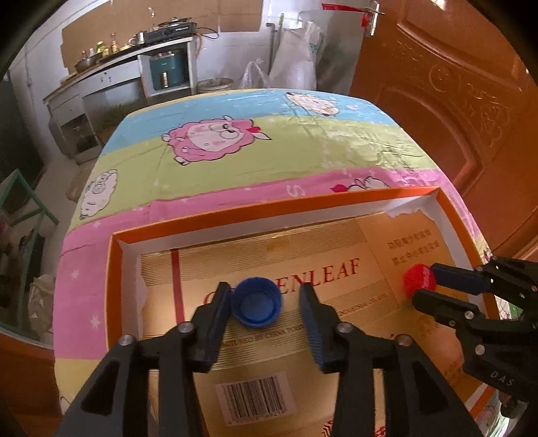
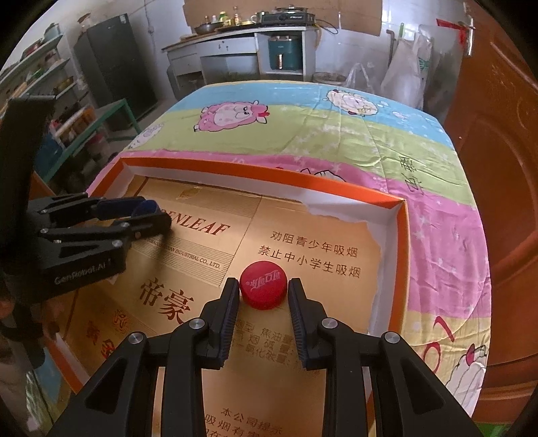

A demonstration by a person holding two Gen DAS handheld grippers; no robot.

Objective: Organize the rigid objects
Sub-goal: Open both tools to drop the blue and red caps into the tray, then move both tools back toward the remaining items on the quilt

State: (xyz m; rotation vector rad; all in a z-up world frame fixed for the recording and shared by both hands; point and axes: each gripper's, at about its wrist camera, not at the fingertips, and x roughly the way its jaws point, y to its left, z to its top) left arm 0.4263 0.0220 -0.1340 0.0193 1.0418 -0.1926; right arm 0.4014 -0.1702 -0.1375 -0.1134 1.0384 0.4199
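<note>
The left claw [image 1: 265,299] is open wide around a blue cap [image 1: 257,301] that touches only its left finger, while the right claw [image 2: 264,290] is closed on a red cap [image 2: 263,284], both inside an orange box [image 2: 401,255] lined with cardboard [image 2: 302,336], on a cartoon-sheep cloth [image 1: 269,151].

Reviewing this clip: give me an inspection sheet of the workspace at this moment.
Surface: table under a cartoon sheep cloth; orange-rimmed box lined with gold cardboard on it.
Job's things: blue cap, hollow side up, and red cap, top up, both inside the box.
Clutter: nothing seen on the cloth.
Grippers: left gripper open around the blue cap; right gripper shut on the red cap.
Cables: an orange cord hangs by the counter.
Surroundings: kitchen counter with cookware, wooden door, plastic bags.
</note>
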